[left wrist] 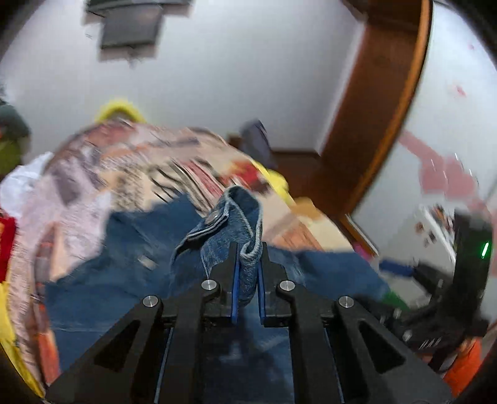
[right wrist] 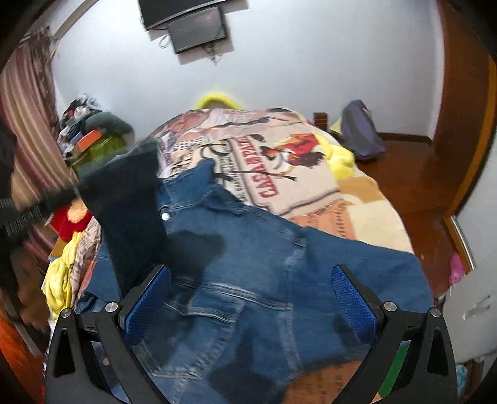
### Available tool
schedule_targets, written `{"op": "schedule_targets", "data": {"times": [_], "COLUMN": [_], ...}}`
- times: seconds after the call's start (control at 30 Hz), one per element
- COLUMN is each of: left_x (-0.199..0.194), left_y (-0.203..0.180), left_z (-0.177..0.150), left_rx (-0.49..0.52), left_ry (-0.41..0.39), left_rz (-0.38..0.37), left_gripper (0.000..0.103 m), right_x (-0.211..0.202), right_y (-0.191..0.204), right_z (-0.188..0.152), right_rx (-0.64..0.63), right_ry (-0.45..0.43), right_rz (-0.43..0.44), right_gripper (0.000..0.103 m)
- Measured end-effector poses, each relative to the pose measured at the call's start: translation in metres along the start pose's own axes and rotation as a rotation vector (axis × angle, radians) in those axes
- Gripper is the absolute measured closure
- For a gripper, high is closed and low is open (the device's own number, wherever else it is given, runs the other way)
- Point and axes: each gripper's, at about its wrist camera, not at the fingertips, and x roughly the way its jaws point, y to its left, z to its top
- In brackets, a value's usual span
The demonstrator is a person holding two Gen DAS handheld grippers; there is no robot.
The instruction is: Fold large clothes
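A blue denim jacket lies spread across the near part of a bed, its silver snap button showing near the collar and a chest pocket facing up. One cuffed end of the jacket, a sleeve end with a metal button, is lifted off the bed: the left claw is clenched on it, its blue pads pressing the bunched denim from both sides while the cuff stands up beyond the fingertips. In the right wrist view this raised part appears as a dark, blurred flap at the left, over the jacket's collar side.

The right claw hangs above the jacket's lower body with its blue-padded fingers spread wide, released and grasping nothing.

Under the jacket is a printed blanket with red lettering and a figure in orange. A yellow fleece shows at its far edge, and more yellow cloth and something red sit at the bed's left side. Beyond are a white wall, a dark wall-mounted screen, a striped curtain, a wooden floor and a greyish bag.
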Motion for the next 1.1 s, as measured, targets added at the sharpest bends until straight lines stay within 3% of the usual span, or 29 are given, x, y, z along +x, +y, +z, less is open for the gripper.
{"op": "schedule_targets", "data": {"times": [0.17,0.27,0.37,0.47,0.5,0.73,0.97,1.1], "left_x": [0.048,0.064,0.066,0.055,0.046,0.000,-0.017,-0.022], "left_y": [-0.033,-0.047,-0.054,-0.054,-0.050,0.024,0.135,0.192], "left_z": [-0.035,-0.052,-0.060,-0.059,-0.056,-0.048,-0.088,-0.126], "left_rx": [0.025,0.040,0.037,0.018,0.021,0.014,-0.124,-0.220], "left_ry": [0.181,0.255,0.302,0.302,0.273,0.148,0.215,0.277], "left_rz": [-0.067,-0.068,-0.101,-0.125,-0.111,0.105,0.320,0.394], "left_gripper": [0.094,0.094,0.081,0.052,0.044,0.026,0.025,0.025], "right_x": [-0.006,-0.008,-0.008,-0.002,0.000,0.034,0.099,0.135], "right_y": [-0.028,-0.037,-0.040,-0.039,-0.037,-0.012,0.004,0.009], "right_z": [-0.004,-0.005,-0.007,-0.005,-0.004,0.005,0.000,-0.007], "right_rx": [0.022,0.026,0.030,0.049,0.054,0.071,0.141,0.157], "right_ry": [0.018,0.025,0.032,0.045,0.048,0.120,0.290,0.369], "right_rz": [-0.056,-0.076,-0.073,-0.038,-0.029,0.076,0.178,0.154], "right_gripper": [0.001,0.001,0.001,0.001,0.001,0.001,0.001,0.006]}}
